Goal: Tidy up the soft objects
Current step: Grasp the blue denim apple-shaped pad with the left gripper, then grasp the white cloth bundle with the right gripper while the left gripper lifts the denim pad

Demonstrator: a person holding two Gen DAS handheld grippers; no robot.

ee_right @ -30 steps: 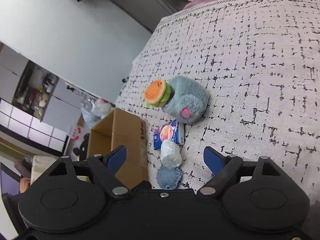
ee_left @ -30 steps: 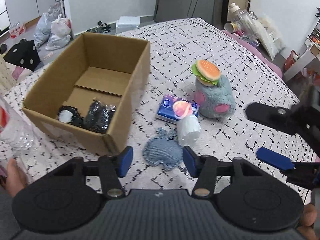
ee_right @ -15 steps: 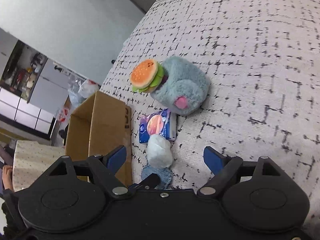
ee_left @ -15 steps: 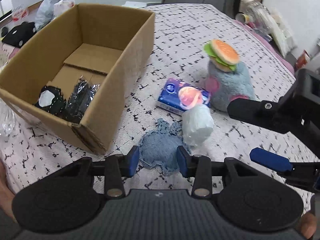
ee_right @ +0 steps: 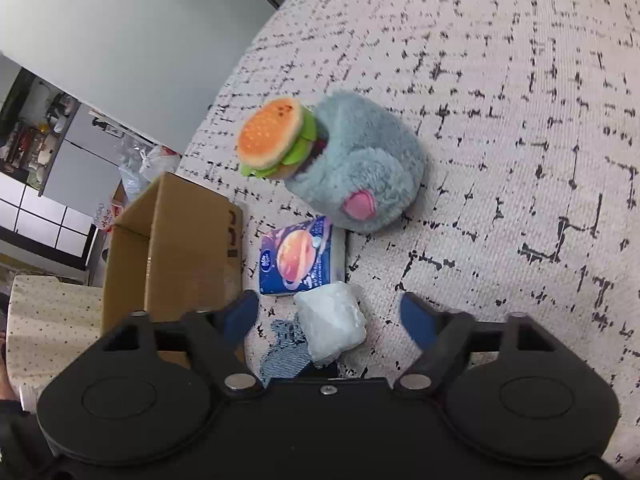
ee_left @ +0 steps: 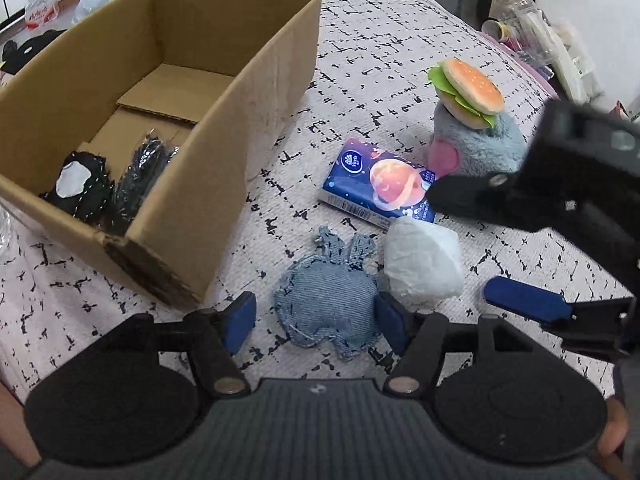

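A denim apple pouch is bracketed between the left gripper fingers, which are opening, ungripped; a white wrapped bundle is framed by the closing, empty right gripper fingers.

Patterned bedspread carries cardboard box, denim pouch, white bundle, tissue pack, grey plush.

Left gripper fills the bottom of its frame: matte black body, ribbed grey panel in the middle, two round black discs either side, silver screws at the arm pivots, blue pads on the fingers. Right gripper looks the same, black with blue pads and silver screws.
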